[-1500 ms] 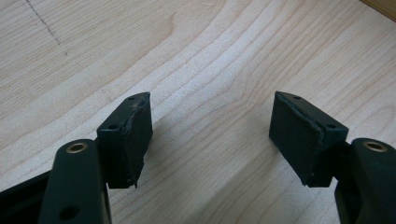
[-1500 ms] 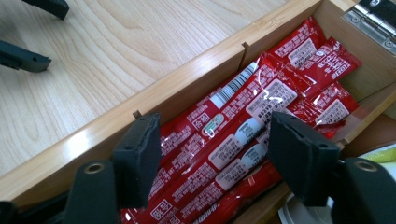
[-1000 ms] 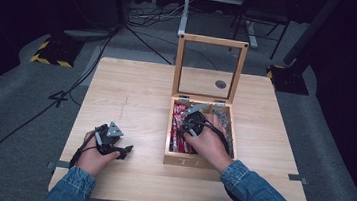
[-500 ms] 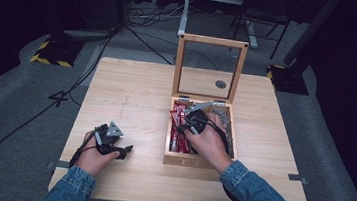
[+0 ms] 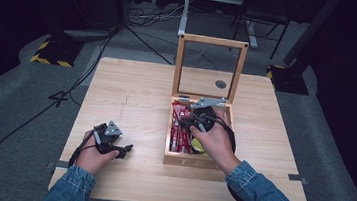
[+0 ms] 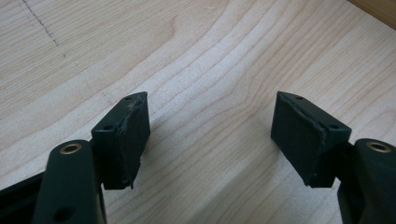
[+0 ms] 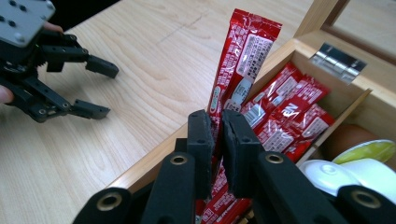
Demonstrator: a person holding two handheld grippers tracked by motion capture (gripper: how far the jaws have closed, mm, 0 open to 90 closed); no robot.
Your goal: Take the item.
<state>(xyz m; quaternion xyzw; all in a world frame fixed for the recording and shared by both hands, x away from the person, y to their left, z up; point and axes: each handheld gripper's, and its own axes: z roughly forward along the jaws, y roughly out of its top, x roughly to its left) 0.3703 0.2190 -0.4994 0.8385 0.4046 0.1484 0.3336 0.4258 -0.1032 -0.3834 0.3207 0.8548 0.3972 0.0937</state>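
We've got the right gripper (image 7: pixel 215 126) clamped on one red sachet (image 7: pixel 238 70), so lift straight up & slow, keeping it vertical til its lower end clears the box (image 7: pixel 327 14) wall and the other sachets (image 7: pixel 289 116). Its lower end sits pinched between the pads, most of it sticking up above the tips, over the box's left compartment. Left gripper (image 6: pixel 210 135) rests wide open w/ nothing in it, on bare table (image 6: pixel 210 46) well apart from the box.
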